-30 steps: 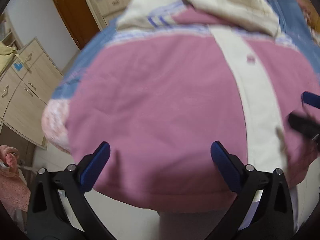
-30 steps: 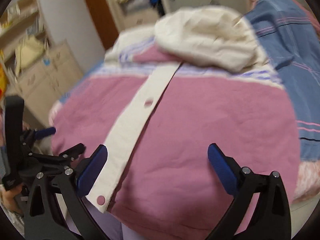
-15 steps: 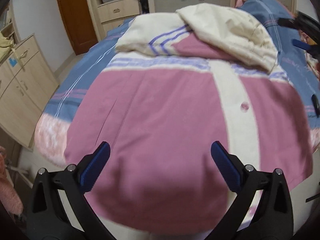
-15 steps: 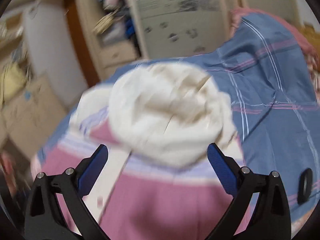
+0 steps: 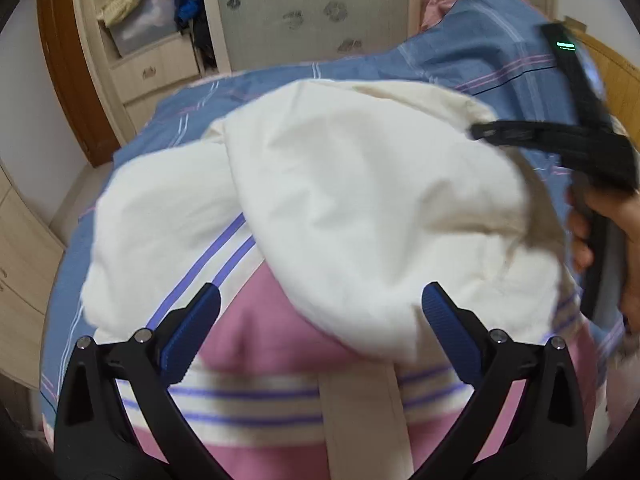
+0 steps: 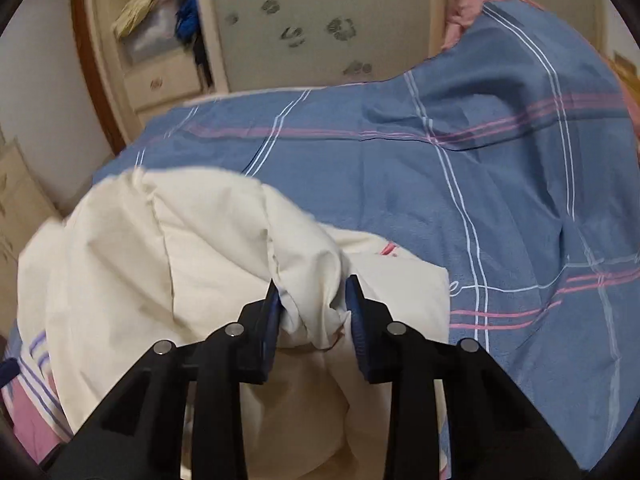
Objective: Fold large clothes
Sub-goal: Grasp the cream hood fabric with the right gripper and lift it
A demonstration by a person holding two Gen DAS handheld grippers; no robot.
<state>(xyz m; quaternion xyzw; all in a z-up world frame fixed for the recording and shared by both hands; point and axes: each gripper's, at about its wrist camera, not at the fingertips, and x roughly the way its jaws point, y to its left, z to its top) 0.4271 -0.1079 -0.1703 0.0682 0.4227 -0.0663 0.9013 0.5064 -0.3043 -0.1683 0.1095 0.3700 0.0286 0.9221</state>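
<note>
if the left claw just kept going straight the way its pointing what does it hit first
Most likely the cream hood of the pink jacket, which fills the space ahead of the open left claw. Depth is hard to judge, so the pink fabric just below could come first.

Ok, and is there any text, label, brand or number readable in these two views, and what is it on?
"e": one looping script letter on the blue bedsheet, at the edge of the cream hood; the rest is hidden or too faint to read.
Pink mark on the cream fabric: too small and blurred to read.
Wardrobe door: paw prints only, no words.
Nothing else legible.
</note>
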